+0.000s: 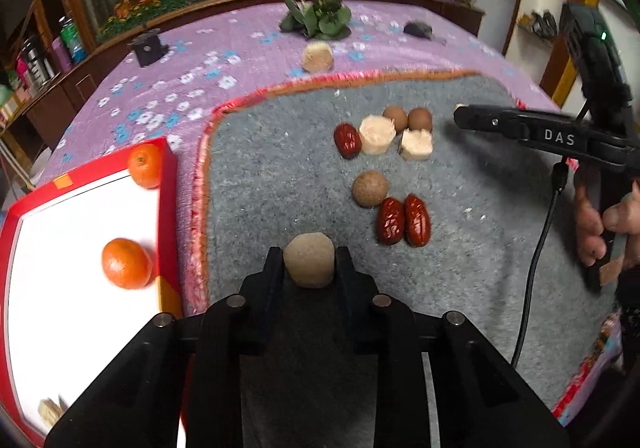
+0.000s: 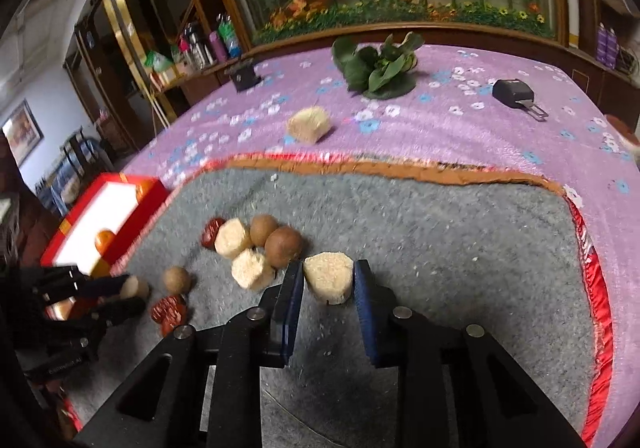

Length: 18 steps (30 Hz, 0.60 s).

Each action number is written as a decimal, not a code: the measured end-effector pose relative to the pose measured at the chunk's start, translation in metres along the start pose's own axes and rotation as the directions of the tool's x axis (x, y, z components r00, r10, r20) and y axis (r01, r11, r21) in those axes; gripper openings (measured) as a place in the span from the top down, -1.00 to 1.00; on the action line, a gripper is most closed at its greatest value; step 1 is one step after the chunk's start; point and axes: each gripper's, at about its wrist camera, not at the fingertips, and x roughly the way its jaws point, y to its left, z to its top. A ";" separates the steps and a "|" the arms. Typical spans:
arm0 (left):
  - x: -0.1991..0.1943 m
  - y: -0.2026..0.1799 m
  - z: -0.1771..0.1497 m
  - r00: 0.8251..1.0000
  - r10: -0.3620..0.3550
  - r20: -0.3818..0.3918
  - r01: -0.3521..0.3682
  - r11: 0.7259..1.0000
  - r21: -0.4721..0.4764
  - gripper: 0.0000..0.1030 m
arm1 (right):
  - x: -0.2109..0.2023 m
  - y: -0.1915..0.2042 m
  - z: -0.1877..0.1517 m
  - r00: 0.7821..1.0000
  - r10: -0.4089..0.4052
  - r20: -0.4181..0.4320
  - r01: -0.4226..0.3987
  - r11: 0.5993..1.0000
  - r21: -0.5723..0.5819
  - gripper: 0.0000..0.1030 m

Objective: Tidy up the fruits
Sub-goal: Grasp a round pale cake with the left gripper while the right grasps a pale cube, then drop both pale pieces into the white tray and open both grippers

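Note:
My left gripper point(image 1: 309, 262) is shut on a round tan fruit point(image 1: 309, 259), just above the grey mat point(image 1: 280, 176). My right gripper point(image 2: 329, 280) is shut on a pale cut sugarcane piece point(image 2: 329, 277); it also shows in the left wrist view point(image 1: 460, 116). On the mat lie red dates point(image 1: 404, 220), another date point(image 1: 347, 140), a brown round fruit point(image 1: 370, 188), two cane pieces point(image 1: 376, 134) and two brown longans point(image 1: 419, 119). A red box with a white inside point(image 1: 80, 216) at the left holds two oranges point(image 1: 126, 263).
The purple flowered cloth point(image 1: 180, 88) carries another cane piece point(image 1: 317, 56), a green leafy vegetable point(image 1: 320, 18), a black block point(image 1: 147, 46) and a dark gadget point(image 2: 514, 92). A wooden ledge with flower picture stands behind. A cable point(image 1: 536, 260) hangs from the right gripper.

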 end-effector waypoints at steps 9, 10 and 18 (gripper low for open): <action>-0.062 0.012 -0.009 0.984 0.077 0.159 -0.062 0.993 -0.099 0.56 | -0.016 -0.010 0.006 0.995 -0.024 0.100 0.018 0.998 0.054 0.49; -0.066 0.013 -0.010 0.982 0.086 0.168 -0.069 0.992 -0.105 0.56 | -0.016 -0.011 0.006 0.995 -0.027 0.101 0.021 0.998 0.059 0.48; -0.090 0.030 -0.022 0.967 0.128 0.218 -0.094 0.983 -0.159 0.56 | -0.019 -0.011 0.006 0.992 -0.059 0.116 0.052 0.996 0.068 0.48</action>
